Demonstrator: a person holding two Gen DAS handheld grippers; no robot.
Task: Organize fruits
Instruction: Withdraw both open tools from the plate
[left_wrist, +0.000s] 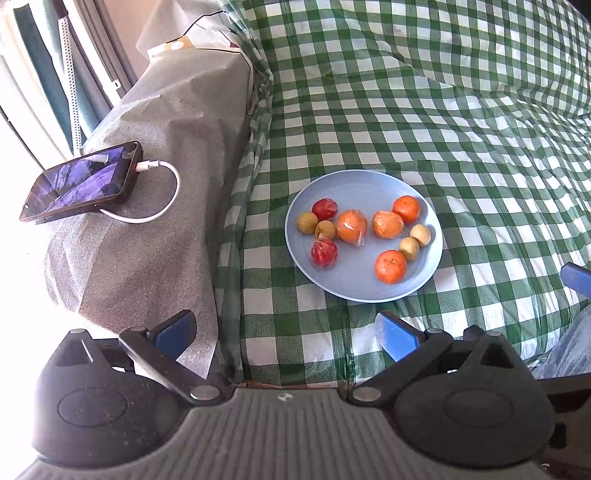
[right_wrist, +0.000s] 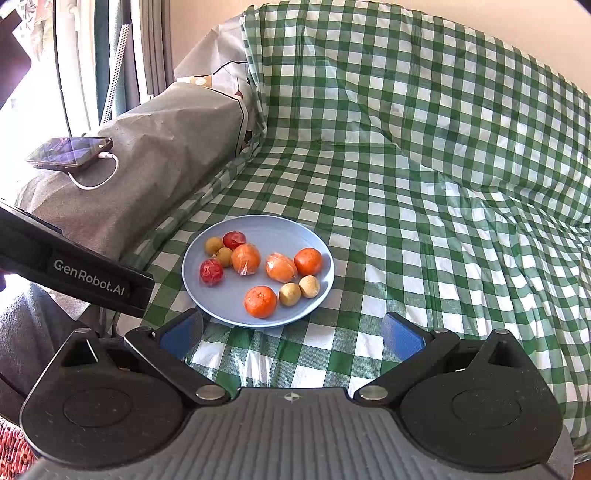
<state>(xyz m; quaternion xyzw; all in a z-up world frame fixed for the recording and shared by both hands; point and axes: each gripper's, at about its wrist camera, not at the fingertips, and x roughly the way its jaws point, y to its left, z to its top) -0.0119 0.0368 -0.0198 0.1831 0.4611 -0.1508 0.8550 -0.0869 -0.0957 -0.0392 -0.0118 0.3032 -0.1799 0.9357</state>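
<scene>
Both grippers wide apart and holding nothing: right gripper (right_wrist: 291, 338) poised just short of the blue plate (right_wrist: 317, 258), near rim almost between the fingers, left gripper (left_wrist: 286, 334) set further back and off to the plate's left. Nearest to the right jaws, dead ahead, the bare tangerine (right_wrist: 260, 301), with two small brownish fruits (right_wrist: 298, 290) just right of it. Beyond, wrapped oranges mid-plate and red fruits at far left, no clear long axis anywhere, so likely a straight reach from the right side.
</scene>
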